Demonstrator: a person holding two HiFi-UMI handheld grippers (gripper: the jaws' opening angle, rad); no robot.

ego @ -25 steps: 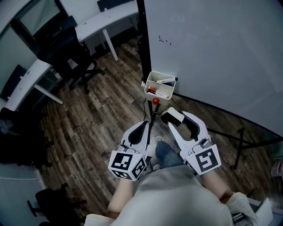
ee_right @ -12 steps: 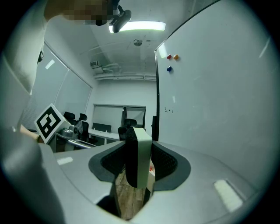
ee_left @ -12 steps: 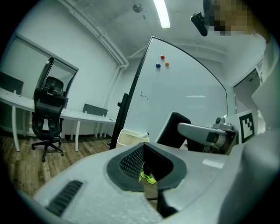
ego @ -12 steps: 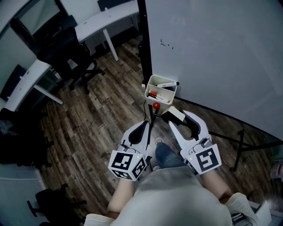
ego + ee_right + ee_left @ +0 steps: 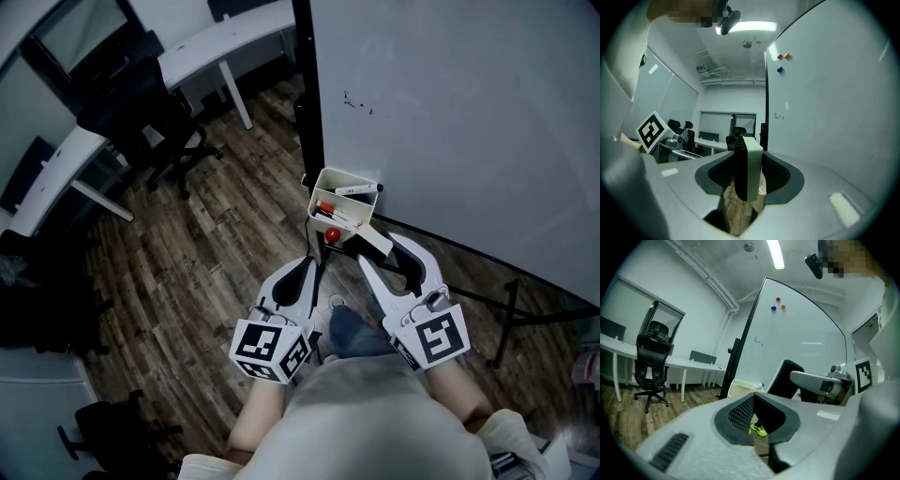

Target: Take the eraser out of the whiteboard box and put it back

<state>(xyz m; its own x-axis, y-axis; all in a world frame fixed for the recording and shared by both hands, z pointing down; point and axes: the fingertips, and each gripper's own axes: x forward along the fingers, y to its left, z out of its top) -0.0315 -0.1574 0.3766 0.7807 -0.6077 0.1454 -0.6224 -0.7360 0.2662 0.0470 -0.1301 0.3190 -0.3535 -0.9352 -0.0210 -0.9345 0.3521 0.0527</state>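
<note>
The whiteboard box point(image 5: 321, 187) is a small white bin hung at the lower left corner of the whiteboard point(image 5: 450, 122); markers point(image 5: 356, 188) lie in it. In the left gripper view the box point(image 5: 739, 387) shows just past the jaws. My right gripper point(image 5: 377, 249) is shut on the eraser point(image 5: 369, 240), a white block with a dark felt side, held on edge point(image 5: 748, 168) right at the box's near rim. To its left, lower, my left gripper point(image 5: 302, 274) is shut and empty.
A red knob point(image 5: 331, 234) sits under the box beside the black board post point(image 5: 309, 103). The board's stand leg point(image 5: 478, 298) crosses the wooden floor at the right. Black office chairs point(image 5: 155, 127) and white desks point(image 5: 216, 47) stand at the left.
Both grippers have moved forward toward the whiteboard. The eraser has gone from clear of the box to its near rim, over the red knob.
</note>
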